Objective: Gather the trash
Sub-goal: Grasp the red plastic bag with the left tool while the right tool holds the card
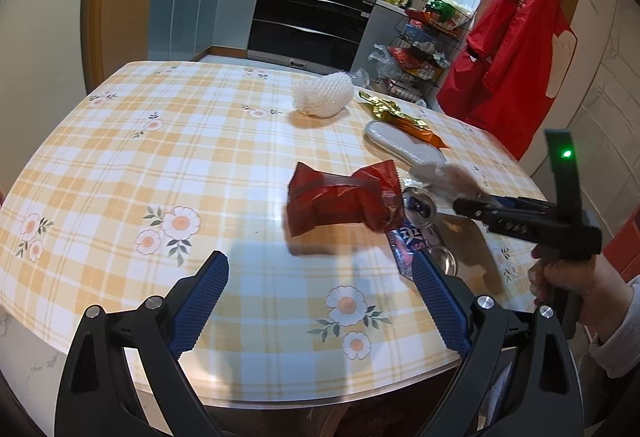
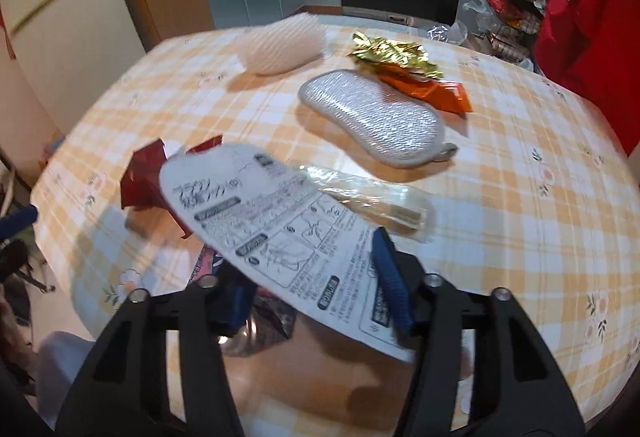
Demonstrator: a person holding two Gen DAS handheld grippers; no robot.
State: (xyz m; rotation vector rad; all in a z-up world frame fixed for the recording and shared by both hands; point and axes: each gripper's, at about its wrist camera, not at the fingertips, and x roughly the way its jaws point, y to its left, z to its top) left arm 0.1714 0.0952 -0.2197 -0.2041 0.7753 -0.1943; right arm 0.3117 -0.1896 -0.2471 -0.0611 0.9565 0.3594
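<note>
My right gripper (image 2: 316,277) is shut on a white printed card package (image 2: 280,221) with a clear blister (image 2: 368,197), held above the table; it also shows in the left wrist view (image 1: 472,203). My left gripper (image 1: 320,301) is open and empty over the table's near edge. A red wrapper (image 1: 340,203) lies ahead of it, also in the right wrist view (image 2: 148,173). A drink can (image 1: 420,207), a blue-purple wrapper (image 1: 408,249), a gold and orange wrapper (image 2: 404,67), and white foam netting (image 1: 324,97) lie on the table.
A grey scrubbing pad (image 2: 376,117) lies mid-table on the orange checked tablecloth (image 1: 160,157). A round metal lid (image 1: 444,259) sits near the can. A wire rack (image 1: 424,49) and hanging red garments (image 1: 516,49) stand beyond the table's right side.
</note>
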